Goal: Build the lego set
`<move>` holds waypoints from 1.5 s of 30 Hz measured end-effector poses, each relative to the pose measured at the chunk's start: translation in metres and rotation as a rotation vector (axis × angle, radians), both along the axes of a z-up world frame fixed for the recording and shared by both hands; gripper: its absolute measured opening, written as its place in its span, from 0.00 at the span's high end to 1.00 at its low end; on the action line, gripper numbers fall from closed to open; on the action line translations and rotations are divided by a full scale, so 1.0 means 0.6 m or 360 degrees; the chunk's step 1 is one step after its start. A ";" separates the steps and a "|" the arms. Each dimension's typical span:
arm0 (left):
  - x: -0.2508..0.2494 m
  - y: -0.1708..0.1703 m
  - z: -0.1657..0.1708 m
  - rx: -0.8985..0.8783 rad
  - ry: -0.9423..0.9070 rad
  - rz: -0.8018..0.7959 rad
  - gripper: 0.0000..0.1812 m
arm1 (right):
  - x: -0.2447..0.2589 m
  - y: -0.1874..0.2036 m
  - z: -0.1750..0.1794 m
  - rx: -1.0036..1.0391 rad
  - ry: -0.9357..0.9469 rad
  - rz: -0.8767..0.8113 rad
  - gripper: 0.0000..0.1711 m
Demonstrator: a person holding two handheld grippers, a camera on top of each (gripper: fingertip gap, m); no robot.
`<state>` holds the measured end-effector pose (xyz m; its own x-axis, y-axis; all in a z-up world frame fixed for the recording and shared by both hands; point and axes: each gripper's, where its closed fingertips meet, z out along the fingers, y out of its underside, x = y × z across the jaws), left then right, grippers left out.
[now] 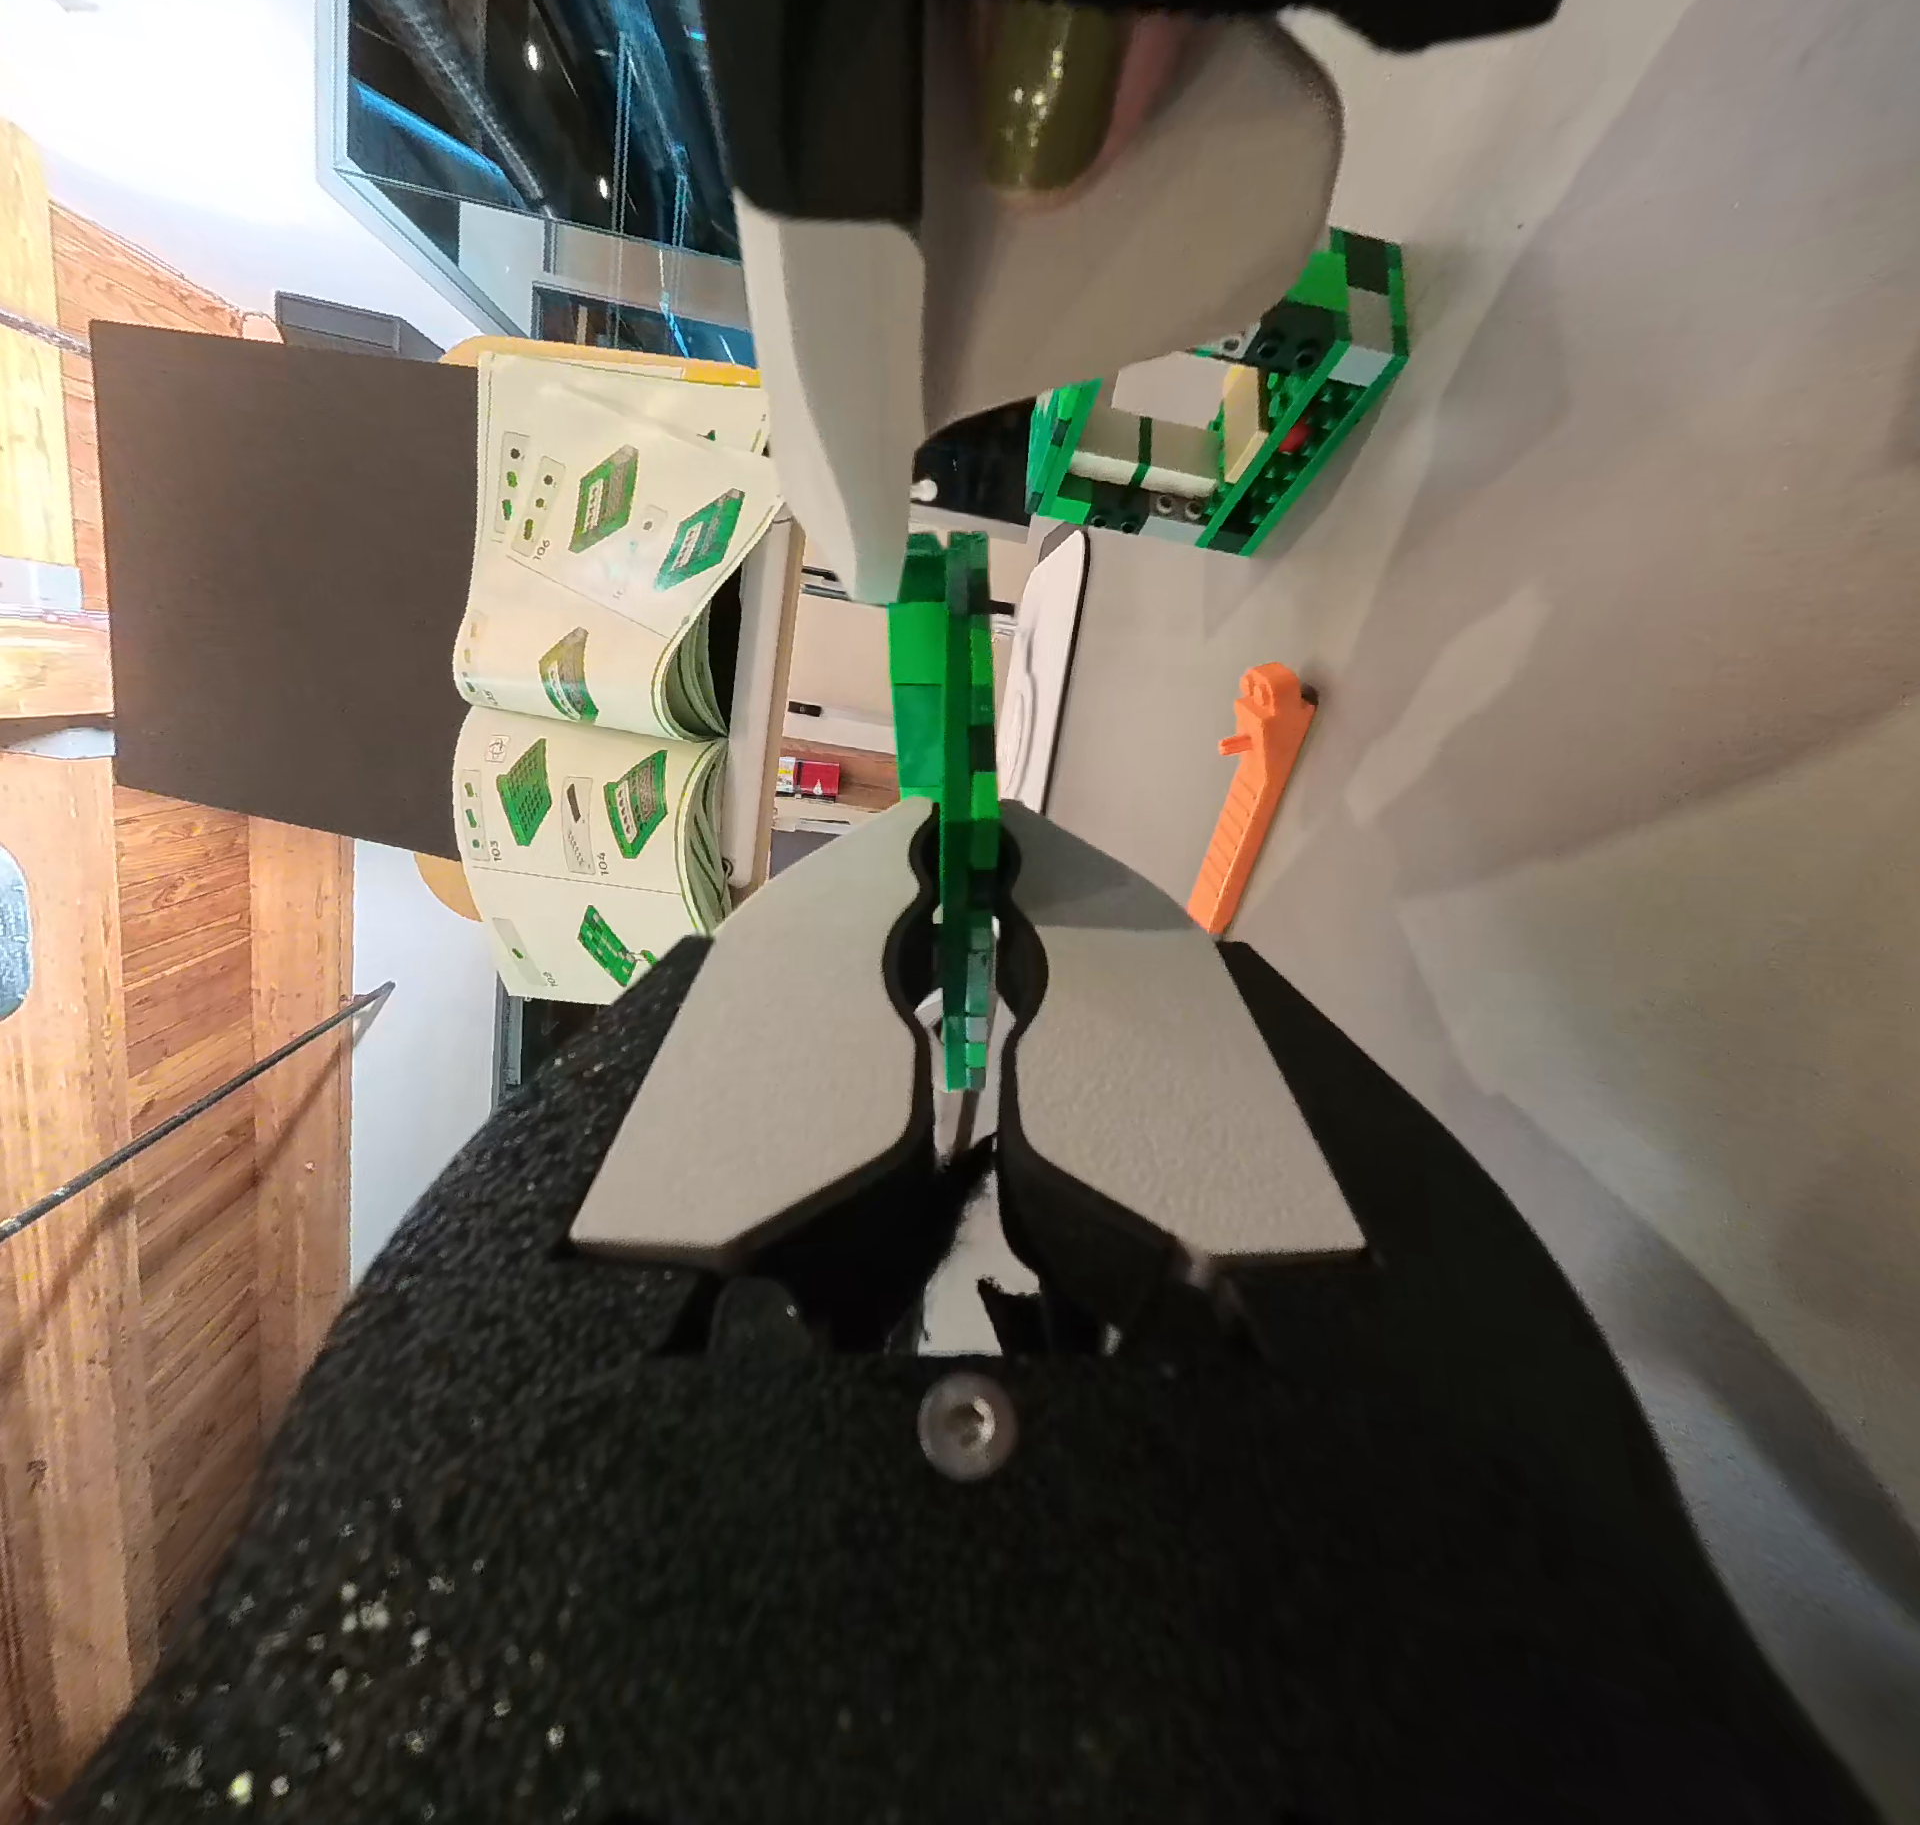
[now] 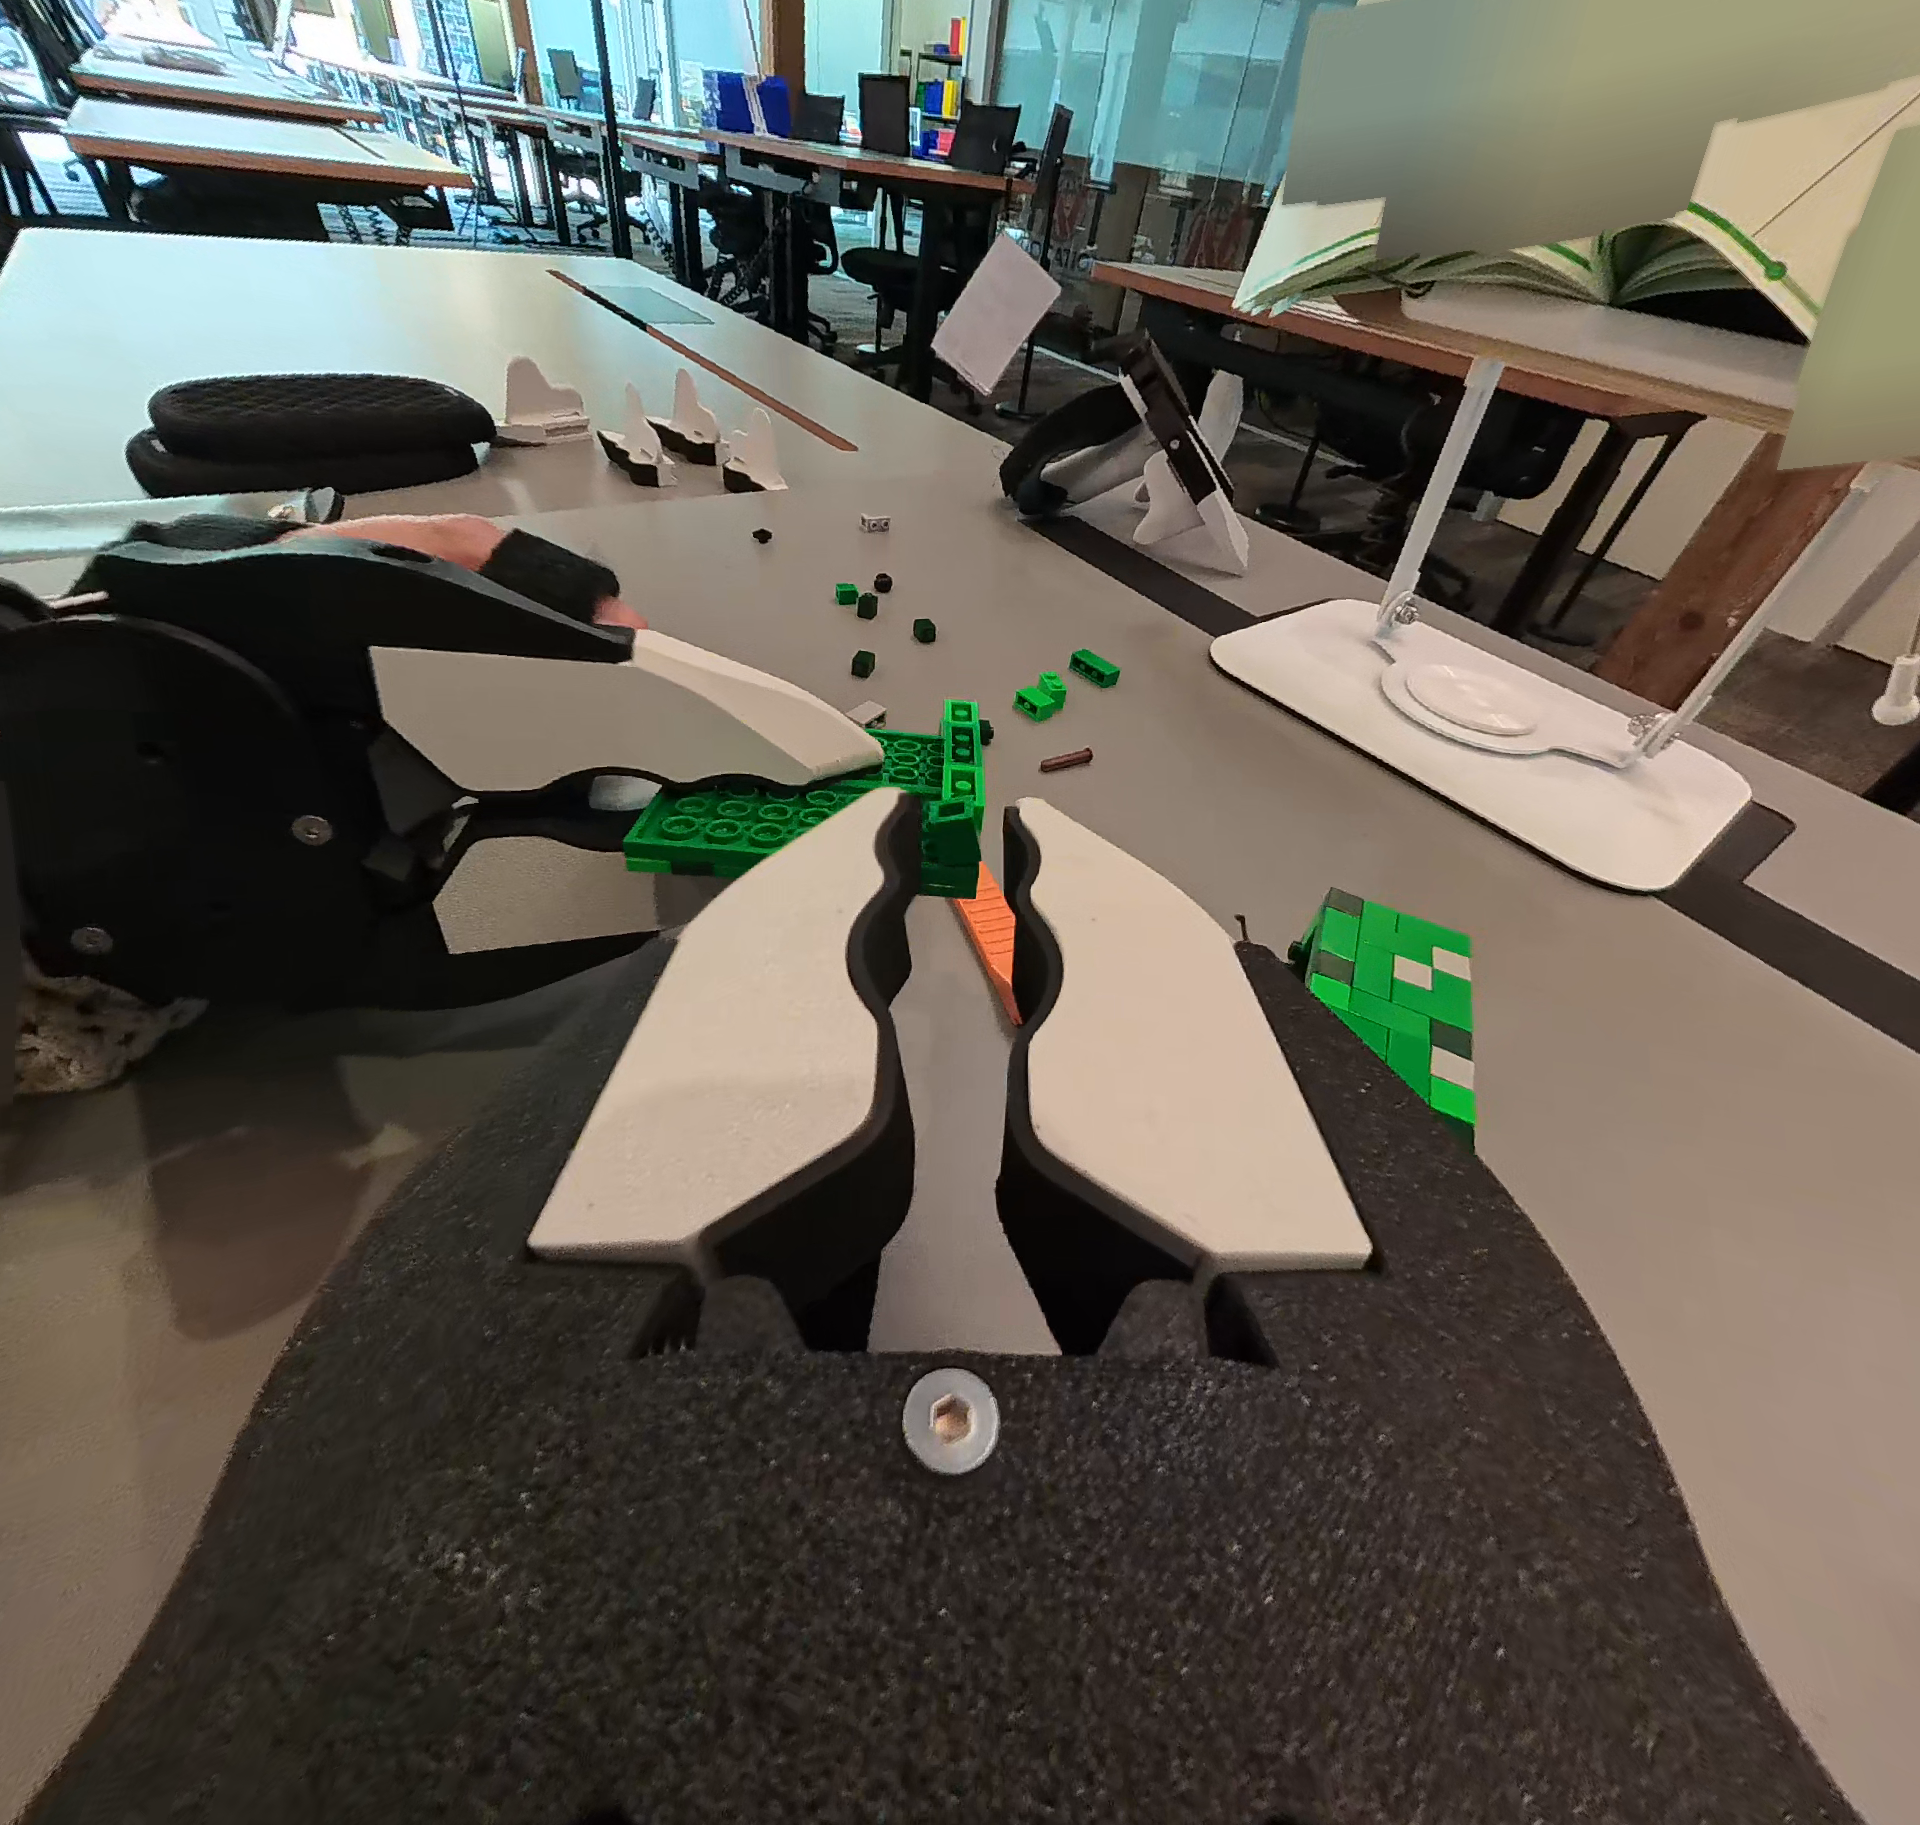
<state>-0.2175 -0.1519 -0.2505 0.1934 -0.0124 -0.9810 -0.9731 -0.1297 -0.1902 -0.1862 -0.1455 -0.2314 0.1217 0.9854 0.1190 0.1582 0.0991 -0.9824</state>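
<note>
My left gripper (image 1: pixel 966 825) is shut on a flat green lego plate (image 1: pixel 940 715), seen edge-on. In the right wrist view it (image 2: pixel 821 773) comes in from the left and holds the plate (image 2: pixel 748 819) level, studs down, above the grey table (image 2: pixel 1195 944). A short stack of green bricks (image 2: pixel 961 757) sits on the plate's near edge. My right gripper (image 2: pixel 961 814) is narrowly open, its fingers on either side of that stack, the left one touching it. One right finger (image 1: pixel 831 404) rests at the plate's far end.
A green block build (image 2: pixel 1397 986) stands to the right, also in the left wrist view (image 1: pixel 1278 425). An orange brick separator (image 2: pixel 992 934) lies under the grippers. Loose green and dark pieces (image 2: pixel 1039 700) lie beyond. A white stand (image 2: pixel 1486 736) holds the open instruction booklet (image 1: pixel 603 632). The left gripper's tips are roughly 4 cm from the right gripper's.
</note>
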 end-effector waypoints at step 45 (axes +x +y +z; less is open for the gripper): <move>0.021 0.001 -0.030 -0.0190 -0.0025 -0.0101 0.97 | 0.002 0.011 -0.054 0.1878 -0.0422 0.0021 0.89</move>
<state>-0.2049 -0.1516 -0.2683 0.2036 -0.1416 -0.9688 -0.9772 -0.0908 -0.1921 -0.1848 -0.1389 -0.2636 -0.0519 0.2549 0.9656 0.3331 0.9159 -0.2238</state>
